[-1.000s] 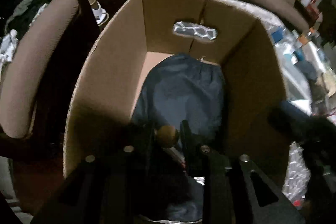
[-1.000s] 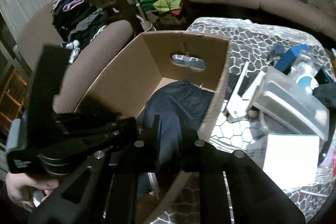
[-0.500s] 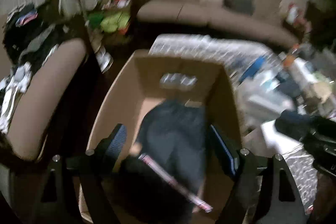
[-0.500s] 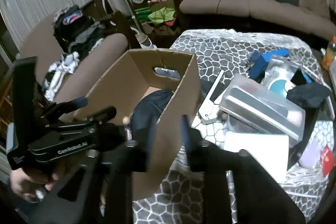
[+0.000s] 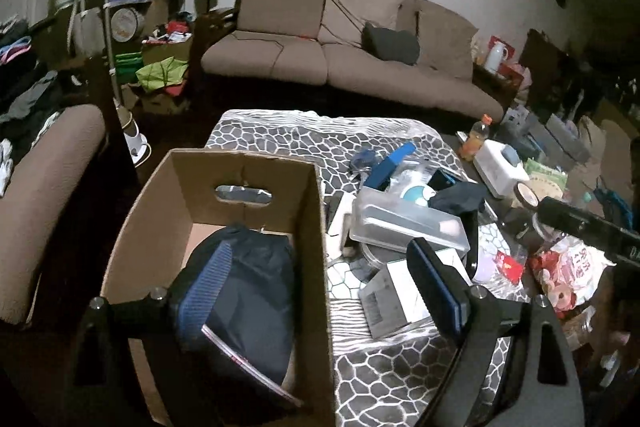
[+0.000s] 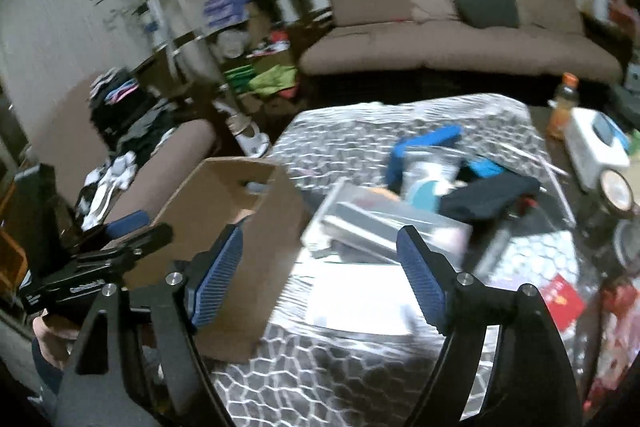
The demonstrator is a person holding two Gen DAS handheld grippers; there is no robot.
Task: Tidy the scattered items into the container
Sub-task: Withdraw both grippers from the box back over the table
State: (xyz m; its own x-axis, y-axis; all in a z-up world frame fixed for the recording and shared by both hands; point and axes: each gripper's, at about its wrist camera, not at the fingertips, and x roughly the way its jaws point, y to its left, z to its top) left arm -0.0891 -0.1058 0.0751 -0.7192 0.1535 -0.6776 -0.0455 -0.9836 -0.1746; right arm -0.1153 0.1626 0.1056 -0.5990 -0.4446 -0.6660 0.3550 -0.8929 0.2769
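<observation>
The left tool (image 5: pixel 320 287) stands wide, its jaws just opened, nothing between the pads. Its left finger hangs over the box (image 5: pixel 224 239), its right finger over the surface (image 5: pixel 384 379). Below it, inside the box, lie a dark cloth (image 5: pixel 256 299) and a thin stick (image 5: pixel 248 363) resting on the cloth. The right tool (image 6: pixel 320 267) is also wide and empty, jaws just opened; the picture is blurred. The box (image 6: pixel 240 227) sits at its left finger, and ahead between the fingers lies a clear case (image 6: pixel 380 223), with a dark cloth piece (image 6: pixel 492 199) and a blue block (image 6: pixel 424 143) beyond.
</observation>
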